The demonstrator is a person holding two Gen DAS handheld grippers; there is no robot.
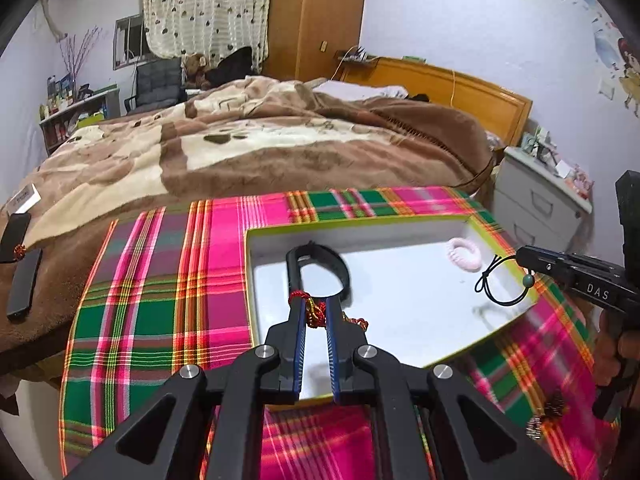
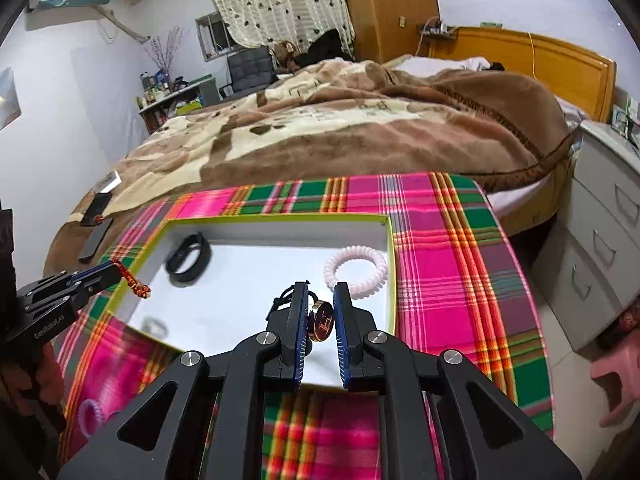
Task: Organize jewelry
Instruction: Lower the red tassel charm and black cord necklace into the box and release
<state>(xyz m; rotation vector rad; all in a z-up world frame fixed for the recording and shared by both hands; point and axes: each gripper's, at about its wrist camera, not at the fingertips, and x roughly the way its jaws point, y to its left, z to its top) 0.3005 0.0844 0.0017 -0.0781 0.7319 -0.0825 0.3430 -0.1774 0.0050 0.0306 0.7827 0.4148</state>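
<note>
The left gripper is pinching a red and gold knotted cord between its narrow blue pads, the cord's beaded tail hanging past the right finger. The fingers are hovering over the near left part of a shallow white box with a yellow-green rim, close to its left wall.

The right gripper is clamping a thin black cord loop that carries a small green bead and, seen from its own camera, a round gold-edged charm sitting between the pads. Its tips are sitting just at the box's right rim in the left wrist view, with the loop dangling inside over the white floor.

Inside the box, a black band is lying near the far left corner and a pale pink spiral hair tie is lying near the far right corner, well apart; the white floor between them is staying open.

The box is resting on a pink and green plaid cloth, with bare cloth lying wide on both sides. A purple spiral ring is lying on the cloth near the left hand, outside the box. A bed with a brown blanket is rising just behind the cloth's far edge
</note>
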